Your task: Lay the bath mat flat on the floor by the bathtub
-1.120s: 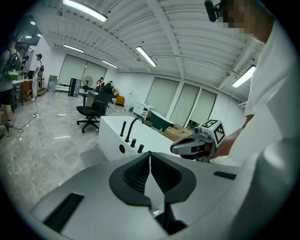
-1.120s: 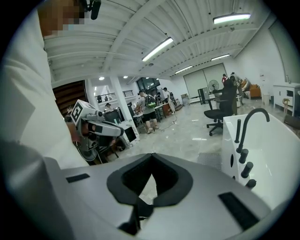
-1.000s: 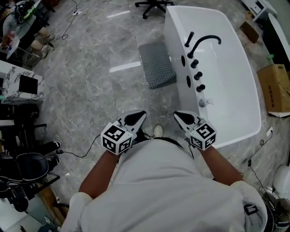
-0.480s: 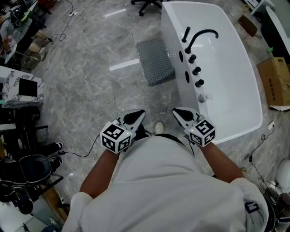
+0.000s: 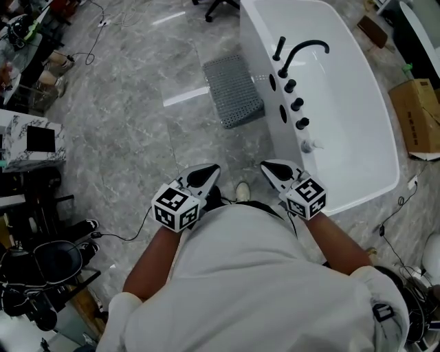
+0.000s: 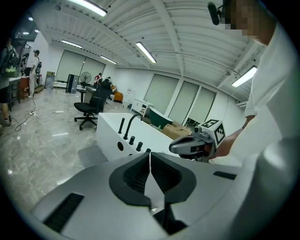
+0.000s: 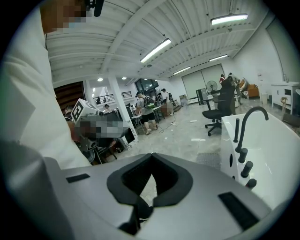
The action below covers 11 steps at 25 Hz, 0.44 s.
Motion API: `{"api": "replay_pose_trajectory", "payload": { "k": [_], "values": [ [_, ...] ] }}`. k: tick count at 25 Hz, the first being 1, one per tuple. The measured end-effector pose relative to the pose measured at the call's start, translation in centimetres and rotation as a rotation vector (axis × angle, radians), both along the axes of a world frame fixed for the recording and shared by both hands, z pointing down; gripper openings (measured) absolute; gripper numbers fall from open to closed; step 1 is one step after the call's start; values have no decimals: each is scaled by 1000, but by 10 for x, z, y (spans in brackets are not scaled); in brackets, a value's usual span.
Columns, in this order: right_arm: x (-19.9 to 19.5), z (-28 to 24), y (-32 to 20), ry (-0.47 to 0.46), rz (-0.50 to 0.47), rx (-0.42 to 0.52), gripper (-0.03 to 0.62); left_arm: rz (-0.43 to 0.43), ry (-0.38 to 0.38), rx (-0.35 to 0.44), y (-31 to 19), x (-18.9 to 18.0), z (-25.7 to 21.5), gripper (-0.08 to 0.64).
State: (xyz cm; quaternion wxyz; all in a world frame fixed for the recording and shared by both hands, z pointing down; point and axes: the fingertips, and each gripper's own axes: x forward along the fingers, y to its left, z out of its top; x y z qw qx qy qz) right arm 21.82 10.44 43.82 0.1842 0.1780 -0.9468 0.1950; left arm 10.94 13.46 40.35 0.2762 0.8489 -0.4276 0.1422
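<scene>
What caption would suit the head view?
Left gripper and right gripper shut, empty; grey bath mat lies on floor beside white bathtub.

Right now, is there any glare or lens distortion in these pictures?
Head view: ceiling-light glare streaks the glossy floor beside the bath mat. Left gripper view and right gripper view: fisheye bending, black corners, ceiling lights blown white.

The office chair (image 5: 221,5) beyond the bathtub (image 5: 344,117) is cut off by the top edge. The cardboard box (image 5: 418,117) beside it is clipped at the right.
</scene>
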Motion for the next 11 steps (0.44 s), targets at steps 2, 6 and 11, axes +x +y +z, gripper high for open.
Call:
{"api": "replay_pose_trajectory", "payload": {
  "k": [2, 6, 11],
  "values": [
    [-2, 1, -3, 5, 9, -1, 8, 7, 5, 1, -3, -3, 0, 23],
    [-14, 1, -11, 19, 20, 0, 8, 23, 19, 6, -12, -14, 1, 23],
    [-35, -2, -22, 35, 20, 10, 8, 34, 26, 9, -25, -37, 3, 23]
  ]
}}
